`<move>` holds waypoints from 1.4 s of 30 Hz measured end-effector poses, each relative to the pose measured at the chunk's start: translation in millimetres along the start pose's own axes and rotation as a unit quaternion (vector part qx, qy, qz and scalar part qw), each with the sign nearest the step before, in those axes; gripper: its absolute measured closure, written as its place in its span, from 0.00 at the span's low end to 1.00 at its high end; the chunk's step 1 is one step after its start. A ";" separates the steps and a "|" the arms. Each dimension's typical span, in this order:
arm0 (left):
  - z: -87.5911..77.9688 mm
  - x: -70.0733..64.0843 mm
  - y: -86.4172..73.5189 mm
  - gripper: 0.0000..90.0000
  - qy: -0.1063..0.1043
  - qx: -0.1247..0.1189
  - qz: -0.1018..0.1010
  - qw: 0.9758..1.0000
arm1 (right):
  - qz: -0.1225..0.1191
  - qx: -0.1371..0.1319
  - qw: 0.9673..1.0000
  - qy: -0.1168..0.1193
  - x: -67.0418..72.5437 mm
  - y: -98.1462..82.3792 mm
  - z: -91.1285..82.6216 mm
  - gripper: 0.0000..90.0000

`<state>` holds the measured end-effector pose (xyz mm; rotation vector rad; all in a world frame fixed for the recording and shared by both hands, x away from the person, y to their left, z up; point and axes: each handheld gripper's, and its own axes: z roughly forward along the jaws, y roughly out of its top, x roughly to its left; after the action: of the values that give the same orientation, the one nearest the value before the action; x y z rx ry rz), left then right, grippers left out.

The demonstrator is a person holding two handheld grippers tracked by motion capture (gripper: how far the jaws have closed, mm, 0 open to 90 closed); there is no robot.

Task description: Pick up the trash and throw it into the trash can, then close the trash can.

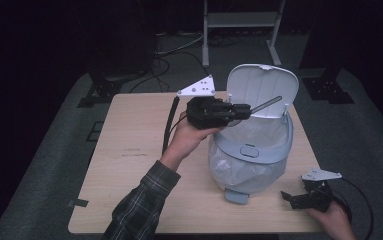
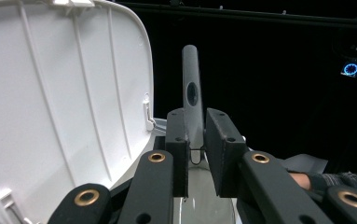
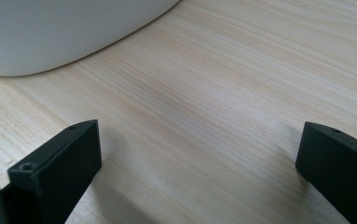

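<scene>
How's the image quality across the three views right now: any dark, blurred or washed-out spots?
High view: dim, surroundings nearly black, table and bin readable. Left gripper view: white lid bright, background black, grey handle sharp. Right gripper view: evenly lit wood grain, soft shadows beside the near, slightly soft tongs.

No text, label, brand, number or sign could be read in any of the 3 views. The bin (image 1: 251,150) and its raised lid (image 1: 262,90) were seen to be unmarked, and no lettering was made out on the wooden table (image 1: 134,165).
</scene>
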<state>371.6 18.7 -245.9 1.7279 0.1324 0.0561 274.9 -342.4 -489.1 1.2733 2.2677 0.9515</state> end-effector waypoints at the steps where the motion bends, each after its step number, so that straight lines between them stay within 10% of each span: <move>1: 2.7 0.4 -0.4 0.88 0.001 0.002 0.001 1.000 | 0.000 0.000 1.000 0.000 0.0 0.0 0.0 0.00; 24: -12.9 14.8 -4.8 1.00 0.030 0.010 -0.010 0.999 | -0.002 0.000 1.000 0.002 0.1 0.1 0.1 0.00; 42: -33.1 58.8 -1.6 1.00 0.084 0.001 -0.024 0.996 | 0.000 0.000 1.000 0.002 0.3 0.1 0.1 0.00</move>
<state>426.1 58.5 -244.4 1.7195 0.2987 0.1665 275.0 -342.1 -489.1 1.2711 2.2703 0.9552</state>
